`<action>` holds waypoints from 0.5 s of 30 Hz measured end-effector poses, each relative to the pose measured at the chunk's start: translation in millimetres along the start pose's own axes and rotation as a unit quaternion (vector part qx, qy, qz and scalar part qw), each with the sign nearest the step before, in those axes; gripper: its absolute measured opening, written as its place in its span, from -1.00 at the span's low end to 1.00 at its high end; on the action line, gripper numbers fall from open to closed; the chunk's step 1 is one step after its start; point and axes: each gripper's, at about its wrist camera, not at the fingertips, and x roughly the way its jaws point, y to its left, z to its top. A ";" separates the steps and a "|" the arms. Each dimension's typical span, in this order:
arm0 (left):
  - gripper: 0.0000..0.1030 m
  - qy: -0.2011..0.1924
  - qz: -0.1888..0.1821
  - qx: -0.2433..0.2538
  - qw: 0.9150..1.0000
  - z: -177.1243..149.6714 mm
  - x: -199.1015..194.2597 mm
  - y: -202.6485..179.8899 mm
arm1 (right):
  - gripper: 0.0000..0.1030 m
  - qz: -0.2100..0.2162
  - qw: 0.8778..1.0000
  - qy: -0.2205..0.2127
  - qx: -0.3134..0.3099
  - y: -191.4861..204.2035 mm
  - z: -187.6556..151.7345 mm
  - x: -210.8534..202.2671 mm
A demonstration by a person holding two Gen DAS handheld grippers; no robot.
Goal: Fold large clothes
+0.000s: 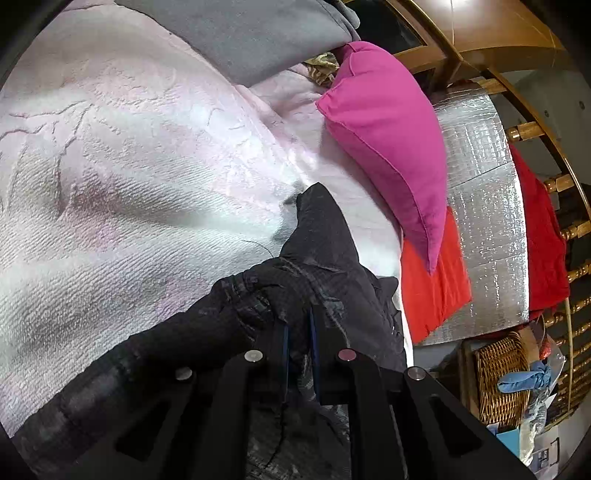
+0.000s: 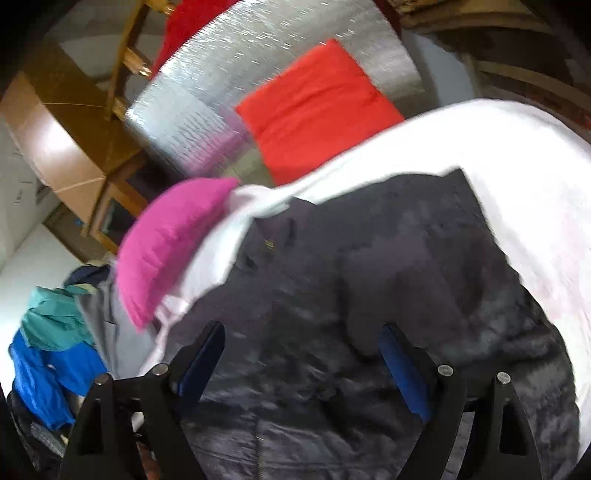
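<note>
A dark charcoal jacket (image 1: 317,258) lies on a pale pink textured blanket (image 1: 129,155). My left gripper (image 1: 300,321) is shut on a bunched fold of that jacket, with cloth pinched between its blue pads. In the right wrist view the same dark jacket (image 2: 388,266) spreads flat over the blanket (image 2: 517,155). My right gripper (image 2: 301,339) hangs just above it with its jaws wide apart and nothing pinched between its fingertips (image 2: 207,343). That view is blurred by motion.
A magenta pillow (image 1: 388,140) leans at the blanket's edge beside a red cushion (image 1: 436,288) and a silver foil mat (image 1: 484,206). A grey garment (image 1: 251,33) lies at the top. A wicker basket (image 1: 502,376) stands by wooden railing. Blue and teal clothes (image 2: 51,354) are piled left.
</note>
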 end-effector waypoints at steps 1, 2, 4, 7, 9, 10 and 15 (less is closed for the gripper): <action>-0.80 0.000 0.002 -0.002 1.000 -0.3 -0.4 0.7 | 0.71 0.007 1.000 -0.001 -0.003 4.8 2.7 3.2; -0.80 0.000 0.004 -0.005 1.000 -0.9 -1.1 1.1 | 0.71 0.012 1.000 -0.001 -0.003 7.0 4.0 7.8; -0.80 0.003 0.006 -0.013 1.000 -2.6 -2.5 1.6 | 0.71 0.011 0.999 0.035 0.005 1.4 2.3 35.0; -0.33 -0.011 0.045 -0.042 0.998 -11.4 -24.4 2.4 | 0.69 -0.018 0.996 0.075 0.032 -23.1 -9.6 62.7; -0.20 -0.067 0.068 -0.035 0.995 -23.7 -51.1 -5.4 | 0.69 -0.020 0.998 0.065 0.014 -18.1 -10.2 60.1; -0.20 -0.097 0.072 -0.011 0.993 -29.7 -62.1 -16.1 | 0.69 -0.024 0.997 0.066 0.008 -15.2 -9.9 59.7; 0.11 -0.134 0.035 0.176 0.975 -45.3 -58.5 -73.5 | 0.70 -0.034 0.997 0.063 -0.021 0.6 -2.8 48.3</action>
